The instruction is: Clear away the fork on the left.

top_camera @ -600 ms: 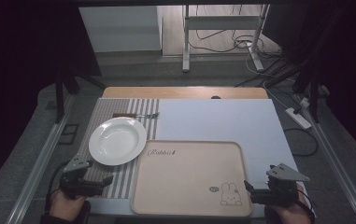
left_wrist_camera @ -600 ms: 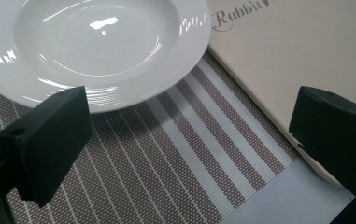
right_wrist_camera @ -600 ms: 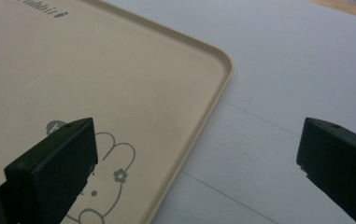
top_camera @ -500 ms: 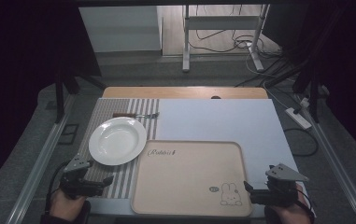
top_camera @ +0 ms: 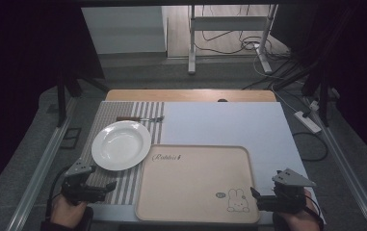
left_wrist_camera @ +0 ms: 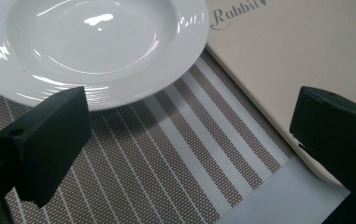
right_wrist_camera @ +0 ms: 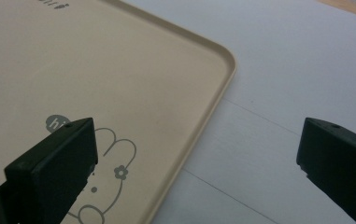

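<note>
Plate lies just ahead of my left gripper, on the striped mat, its right rim touching or just overlapping the tray edge; I cannot tell which. In the left gripper view the plate's near rim sits just beyond the left jaw, jaws wide apart, nothing between them. Left is clearly the nearer hand. Right gripper hovers at the tray's near right corner by the rabbit print, jaws also wide apart, empty, straddling the tray rim. Fork lies crosswise beyond the plate, well clear. Nothing blocks a straight reach to the plate; the tray edge crowds its right side.
</note>
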Demonstrator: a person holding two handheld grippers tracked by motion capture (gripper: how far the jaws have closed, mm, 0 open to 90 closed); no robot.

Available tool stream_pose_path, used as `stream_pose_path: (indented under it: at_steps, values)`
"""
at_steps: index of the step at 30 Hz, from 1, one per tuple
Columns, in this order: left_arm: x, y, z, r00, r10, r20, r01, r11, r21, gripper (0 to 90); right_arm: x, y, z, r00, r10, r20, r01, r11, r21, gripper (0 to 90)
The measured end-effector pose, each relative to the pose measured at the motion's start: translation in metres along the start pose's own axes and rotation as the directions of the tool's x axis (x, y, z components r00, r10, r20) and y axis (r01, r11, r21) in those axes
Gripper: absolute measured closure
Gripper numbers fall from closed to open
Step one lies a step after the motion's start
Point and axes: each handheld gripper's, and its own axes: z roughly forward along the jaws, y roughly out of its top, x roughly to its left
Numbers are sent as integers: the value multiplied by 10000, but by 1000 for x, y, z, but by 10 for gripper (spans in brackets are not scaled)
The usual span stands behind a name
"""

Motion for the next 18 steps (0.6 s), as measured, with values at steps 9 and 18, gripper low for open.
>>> stream_pose_path:
  at_steps: [9,18]
  values:
    - [2,2,2,9997,-134,208,133,9999,61,2,1,0,1,10000,-46,48,46,10000,28,0]
    - [2,9,8,9995,115,294,-114,9999,-41,0,2,0,1,9999,-129,70,128,9999,85,0]
